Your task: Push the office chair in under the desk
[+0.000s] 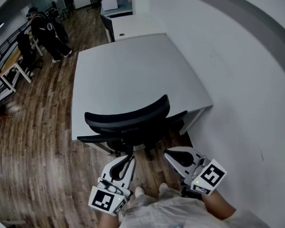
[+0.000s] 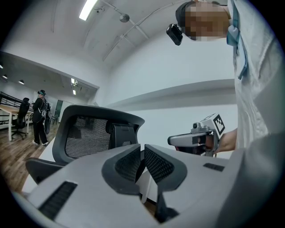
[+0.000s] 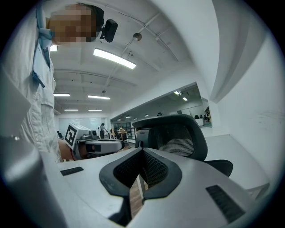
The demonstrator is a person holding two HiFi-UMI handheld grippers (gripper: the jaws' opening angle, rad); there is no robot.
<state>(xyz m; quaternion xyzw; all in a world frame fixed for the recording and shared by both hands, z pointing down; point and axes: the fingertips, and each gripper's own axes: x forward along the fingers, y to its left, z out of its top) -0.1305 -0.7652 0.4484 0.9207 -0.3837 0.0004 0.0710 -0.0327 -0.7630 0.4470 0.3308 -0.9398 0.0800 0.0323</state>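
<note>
Head view shows the person's hands holding both grippers side by side just in front of the body, pointing roughly level and away toward the chair's back. The left gripper [image 1: 129, 160] has its jaws pressed together with nothing between them. The right gripper [image 1: 170, 154] is likewise closed and empty. Both tips are near the office chair [image 1: 128, 117] but not touching it. The chair is black, with a curved mesh backrest, an armrest on each side and dark base legs showing below. It stands at the near edge of the grey desk [image 1: 130, 69], its seat tucked beneath the top and its backrest just at that edge. A white wall runs along the right. Wooden floor [image 1: 35, 159] spreads to the left, where people [image 1: 47, 30] stand at the far end.
</note>
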